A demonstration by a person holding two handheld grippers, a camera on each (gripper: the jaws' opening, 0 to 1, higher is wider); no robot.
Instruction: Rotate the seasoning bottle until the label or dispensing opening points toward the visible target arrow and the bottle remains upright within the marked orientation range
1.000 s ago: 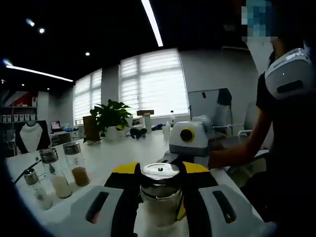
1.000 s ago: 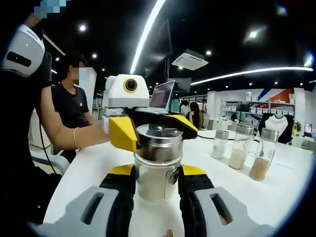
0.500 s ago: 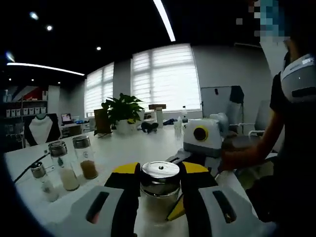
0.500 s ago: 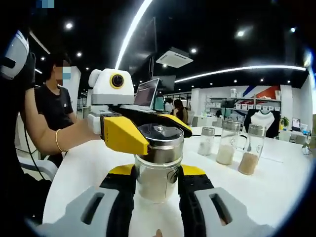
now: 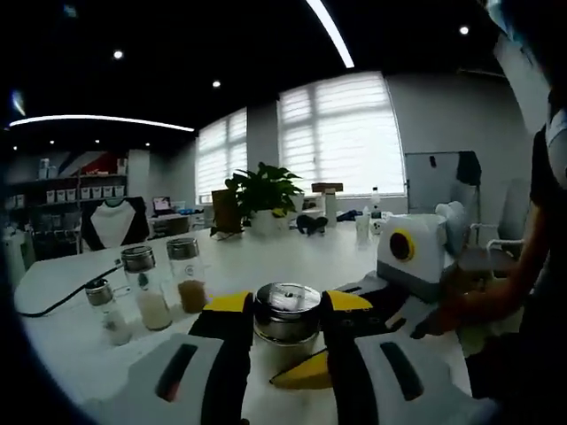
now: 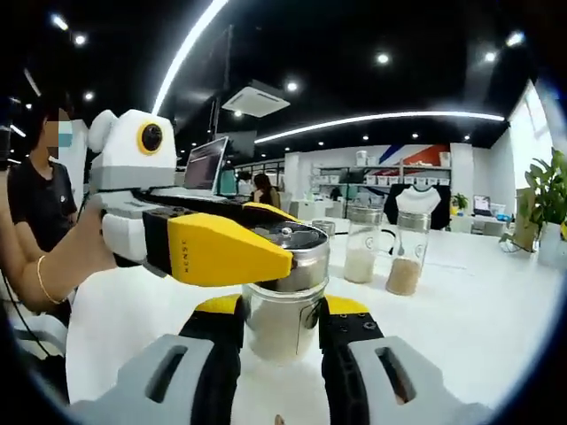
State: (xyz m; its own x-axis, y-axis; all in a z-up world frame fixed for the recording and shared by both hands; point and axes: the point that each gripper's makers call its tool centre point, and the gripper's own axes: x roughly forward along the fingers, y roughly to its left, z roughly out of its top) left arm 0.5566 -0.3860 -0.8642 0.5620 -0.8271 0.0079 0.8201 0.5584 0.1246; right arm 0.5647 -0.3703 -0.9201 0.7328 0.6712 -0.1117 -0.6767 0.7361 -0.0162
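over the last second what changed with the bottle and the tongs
Both tongs turned together with the seasoning bottle: in the right gripper view the left tongs swung across its lid, and the room behind slid sideways in both views. The right tongs stay clamped on the glass body, the left tongs on the lid. The bottle stays upright on the white table.

Lower body of the seasoning bottle (image 5: 287, 312) masked by the left gripper (image 5: 285, 332) jaws; base against the worktop (image 6: 461, 328) unseen (label too). Lid partly covered by a yellow jaw in right gripper view.
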